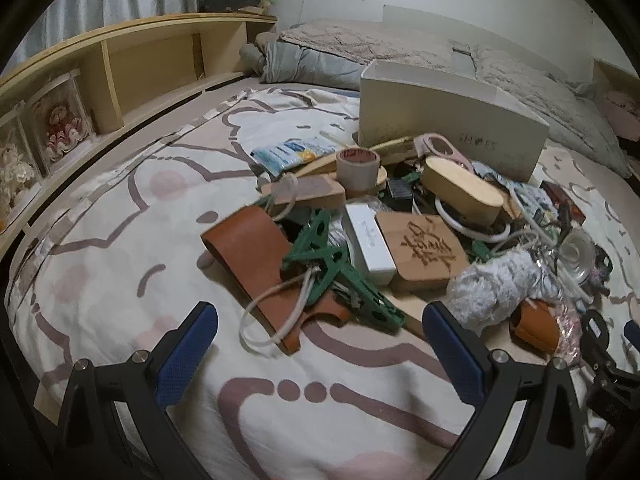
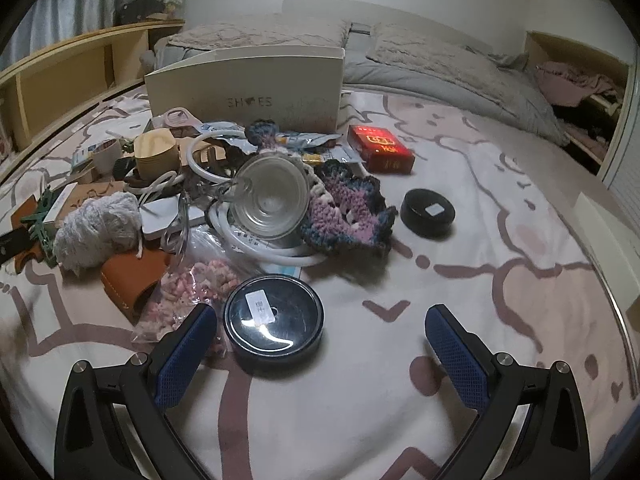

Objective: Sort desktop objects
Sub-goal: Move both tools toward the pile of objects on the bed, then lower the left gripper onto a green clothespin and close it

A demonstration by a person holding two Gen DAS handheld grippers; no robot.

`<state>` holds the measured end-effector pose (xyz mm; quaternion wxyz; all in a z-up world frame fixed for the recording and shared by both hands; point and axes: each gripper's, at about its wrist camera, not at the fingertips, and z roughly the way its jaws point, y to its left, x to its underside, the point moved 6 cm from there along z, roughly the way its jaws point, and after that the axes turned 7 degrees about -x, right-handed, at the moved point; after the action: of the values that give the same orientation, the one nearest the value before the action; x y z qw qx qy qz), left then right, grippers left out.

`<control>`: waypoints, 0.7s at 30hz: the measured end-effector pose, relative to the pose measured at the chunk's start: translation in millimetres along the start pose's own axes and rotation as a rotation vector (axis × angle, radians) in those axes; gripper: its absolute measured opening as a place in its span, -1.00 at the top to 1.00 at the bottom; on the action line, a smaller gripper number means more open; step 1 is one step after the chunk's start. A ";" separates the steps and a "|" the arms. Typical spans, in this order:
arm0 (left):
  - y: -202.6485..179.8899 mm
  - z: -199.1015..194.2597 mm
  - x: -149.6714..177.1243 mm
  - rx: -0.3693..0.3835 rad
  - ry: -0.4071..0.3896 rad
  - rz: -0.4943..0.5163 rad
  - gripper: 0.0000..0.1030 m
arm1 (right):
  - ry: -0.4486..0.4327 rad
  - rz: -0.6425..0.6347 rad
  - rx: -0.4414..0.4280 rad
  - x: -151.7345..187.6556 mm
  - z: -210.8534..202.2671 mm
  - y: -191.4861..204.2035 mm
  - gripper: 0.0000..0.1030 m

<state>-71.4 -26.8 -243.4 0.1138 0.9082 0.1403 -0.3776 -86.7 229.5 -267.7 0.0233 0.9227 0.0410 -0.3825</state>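
A pile of small objects lies on a bed in front of a white shoe box [image 1: 448, 120] [image 2: 248, 88]. In the left wrist view, a brown leather holder [image 1: 248, 256], green plastic clips [image 1: 340, 276], a white slim box [image 1: 368, 244] and an engraved wooden block [image 1: 428, 252] lie nearest. My left gripper [image 1: 320, 320] is open, just short of the clips. In the right wrist view, a round black tin [image 2: 274, 320] sits right by the left fingertip of my right gripper [image 2: 320, 320], which is open. A glass jar [image 2: 272, 200] and crochet piece [image 2: 348, 208] lie beyond.
A smaller black tin [image 2: 428, 212] and a red box [image 2: 380, 148] lie apart to the right of the pile. A wooden shelf [image 1: 120, 76] runs along the bed's left side. Pillows and a grey duvet [image 2: 420, 64] fill the far end. Patterned sheet [image 2: 400, 380] spreads in front.
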 end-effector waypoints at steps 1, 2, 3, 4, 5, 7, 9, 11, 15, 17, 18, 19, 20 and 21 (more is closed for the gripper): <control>-1.2 1.4 3.3 -0.006 0.005 0.004 -1.00 | 0.001 0.006 -0.003 1.3 0.6 -0.4 -1.00; -1.5 2.2 5.9 -0.009 0.009 0.004 -1.00 | 0.004 0.012 -0.006 3.1 1.6 -0.8 -1.00; -1.5 2.9 8.8 -0.016 0.011 0.000 -1.00 | 0.008 0.020 -0.011 4.9 2.8 -1.5 -1.00; -1.1 3.8 10.6 -0.024 0.012 -0.006 -1.00 | 0.009 0.028 -0.016 5.6 3.6 -2.6 -1.00; -0.7 4.9 11.6 -0.027 0.012 -0.013 -1.00 | 0.007 0.038 -0.022 6.4 4.1 -3.4 -1.00; 0.6 6.9 12.4 -0.033 0.016 -0.021 -1.00 | 0.006 0.049 -0.027 7.3 4.4 -3.7 -1.00; 2.0 9.0 13.9 -0.044 0.018 -0.025 -1.00 | 0.003 0.056 -0.025 8.3 4.3 -3.2 -1.00; 2.5 13.6 17.4 -0.050 0.046 -0.021 -1.00 | 0.001 0.067 -0.018 8.7 4.6 -2.6 -1.00; 2.4 16.4 21.7 -0.063 0.064 -0.013 -1.00 | 0.005 0.090 0.007 9.1 6.2 -2.5 -1.00; 2.4 16.1 23.2 -0.065 0.062 -0.014 -1.00 | 0.003 0.089 0.003 9.5 6.1 -3.4 -1.00; 2.3 16.7 24.5 -0.067 0.065 -0.012 -1.00 | 0.004 0.091 -0.004 9.7 6.5 -4.2 -1.00; 1.8 17.4 25.7 -0.068 0.071 -0.013 -1.00 | 0.006 0.096 -0.012 9.8 7.1 -5.1 -1.00; 1.6 18.4 27.1 -0.068 0.076 -0.013 -1.00 | 0.008 0.100 -0.019 10.0 7.7 -5.7 -1.00; 1.1 19.5 27.6 -0.069 0.079 -0.010 -1.00 | 0.010 0.098 -0.024 10.3 8.2 -6.1 -1.00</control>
<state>-65.1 -29.3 -276.6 0.1377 0.9172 0.1623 -0.3369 -85.8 235.6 -280.8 0.0528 0.9251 0.0003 -0.3760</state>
